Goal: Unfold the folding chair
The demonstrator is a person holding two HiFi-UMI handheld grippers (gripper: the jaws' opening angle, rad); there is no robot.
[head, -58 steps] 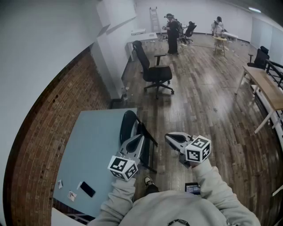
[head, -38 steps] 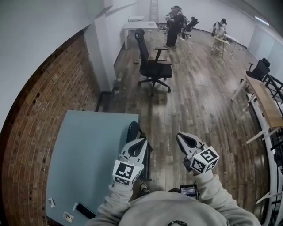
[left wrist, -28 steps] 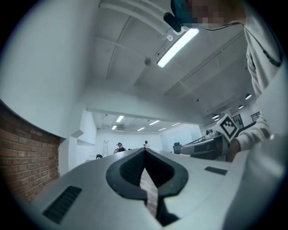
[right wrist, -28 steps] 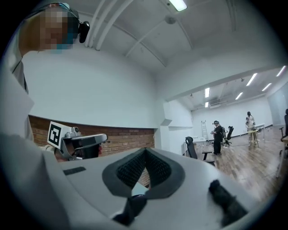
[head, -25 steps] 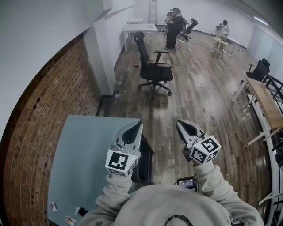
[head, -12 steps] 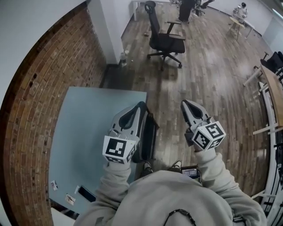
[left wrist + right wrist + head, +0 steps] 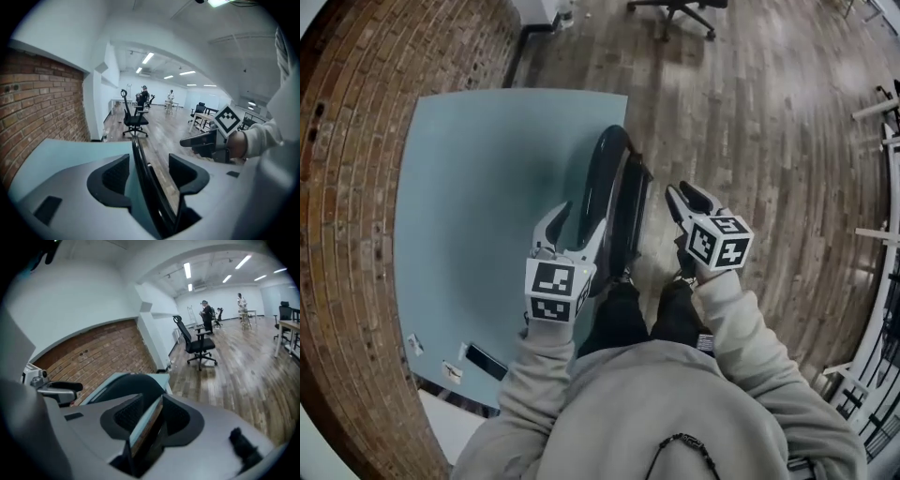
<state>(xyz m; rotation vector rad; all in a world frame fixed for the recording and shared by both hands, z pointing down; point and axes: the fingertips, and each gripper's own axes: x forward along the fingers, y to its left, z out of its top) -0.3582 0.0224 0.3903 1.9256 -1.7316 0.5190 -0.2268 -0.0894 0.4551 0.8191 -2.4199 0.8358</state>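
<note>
While the folded chair leans against the worktop, its long edge is straddled, ungripped, by the left gripper's just-opened jaws. The right gripper's narrower jaws, also just opened, are held empty beside its frame.

At your nine o'clock runs a red brick wall, with the pale blue-green counter set against it. A dark phone and small cards lie on it near seven o'clock. From twelve round to three spreads the dark wood plank floor. The wheeled base of a black office chair stands at twelve. Farther off you have white walls, strip ceiling lights, a wooden desk and distant people.
</note>
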